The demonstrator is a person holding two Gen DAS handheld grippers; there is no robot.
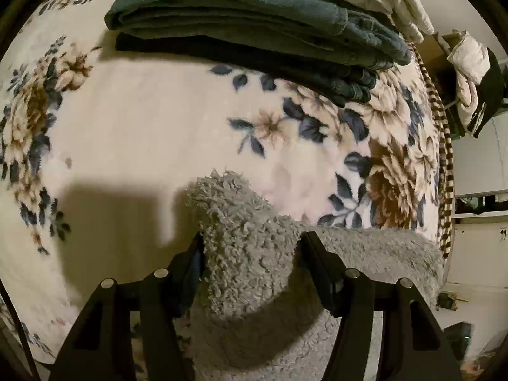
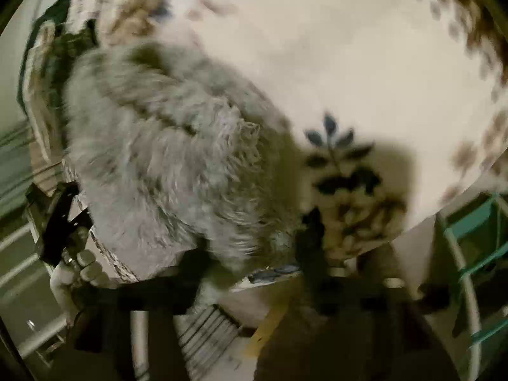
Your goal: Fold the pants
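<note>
The pants are grey, fluffy fleece (image 1: 254, 254). In the left wrist view my left gripper (image 1: 250, 238) is shut on a bunched fold of them, held above the floral blanket (image 1: 143, 127); the rest hangs down toward the camera. In the blurred right wrist view my right gripper (image 2: 254, 238) holds another part of the same grey pants (image 2: 165, 158) between its fingers, over the blanket's edge. The other gripper and the hand holding it (image 2: 73, 254) show at the lower left of that view.
A stack of folded clothes (image 1: 254, 31), dark teal, black and cream, lies at the far side of the blanket. A striped blanket border (image 1: 444, 158) marks the bed's right edge, with furniture beyond. A teal frame (image 2: 476, 238) stands off the bed's edge.
</note>
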